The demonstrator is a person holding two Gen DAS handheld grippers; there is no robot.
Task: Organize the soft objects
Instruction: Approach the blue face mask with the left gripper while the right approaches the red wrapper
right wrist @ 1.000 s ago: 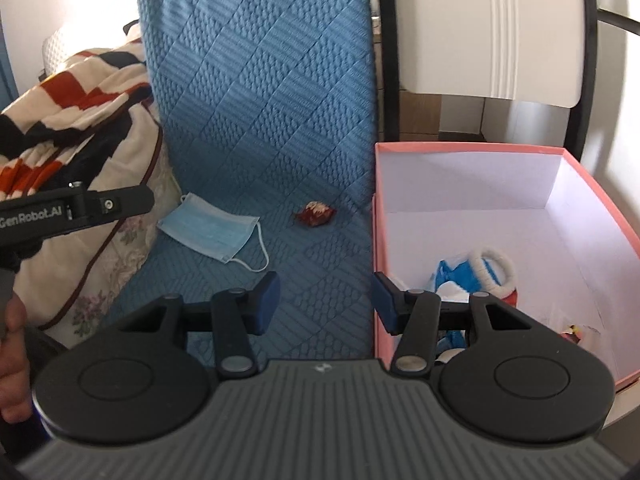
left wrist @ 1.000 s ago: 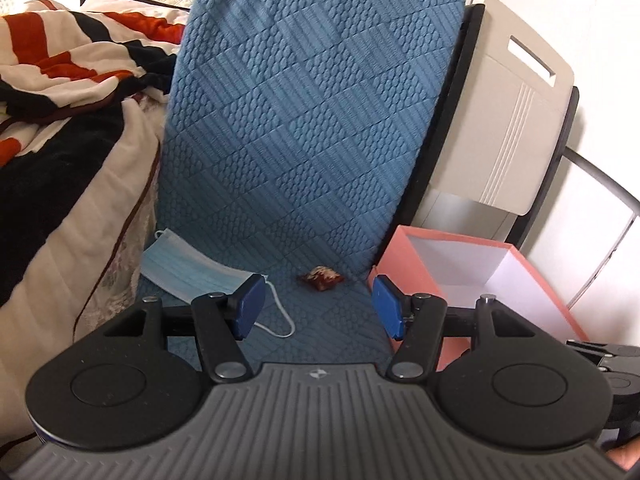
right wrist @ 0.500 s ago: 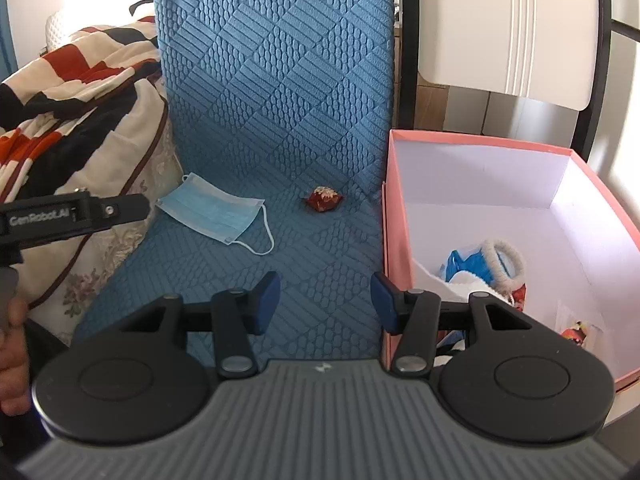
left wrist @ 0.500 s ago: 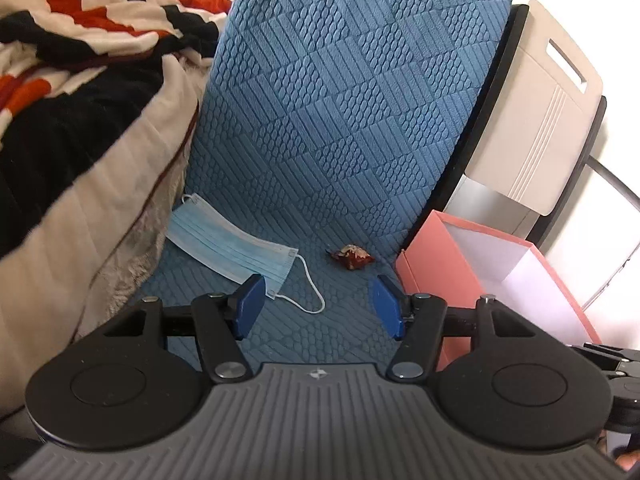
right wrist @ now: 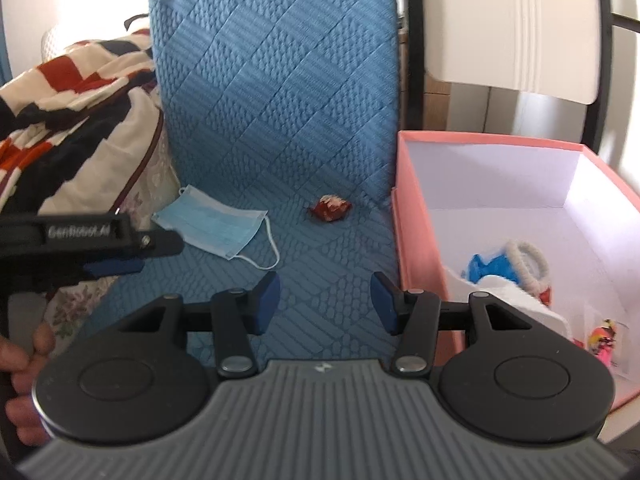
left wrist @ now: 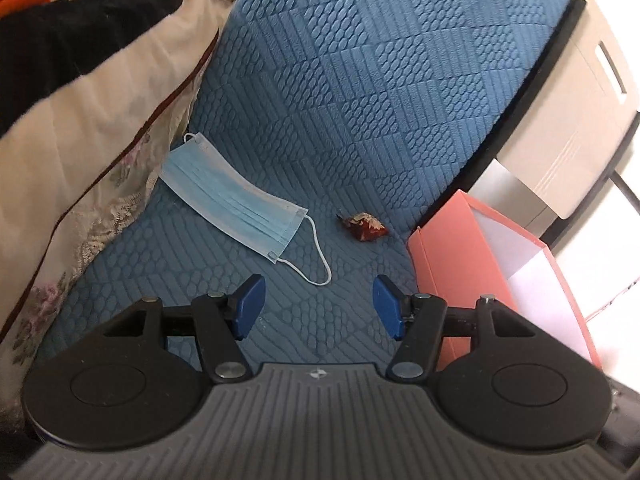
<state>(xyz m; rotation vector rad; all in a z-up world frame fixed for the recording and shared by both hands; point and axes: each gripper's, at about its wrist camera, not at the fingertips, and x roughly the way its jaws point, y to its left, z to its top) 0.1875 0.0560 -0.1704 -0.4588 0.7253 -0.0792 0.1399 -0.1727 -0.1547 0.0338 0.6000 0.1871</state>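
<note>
Face mask [right wrist: 216,226] lies beside left gripper [right wrist: 116,268] marked "GenRobot.AI".

Both wrist views look down close at the blue cushion [left wrist: 360,100]; right one sits rightward.

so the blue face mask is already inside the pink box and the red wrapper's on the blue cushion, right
Not quite: the face mask is not in the pink box. It lies on the blue cushion, left of the red wrapper, as the right wrist view shows.
</note>
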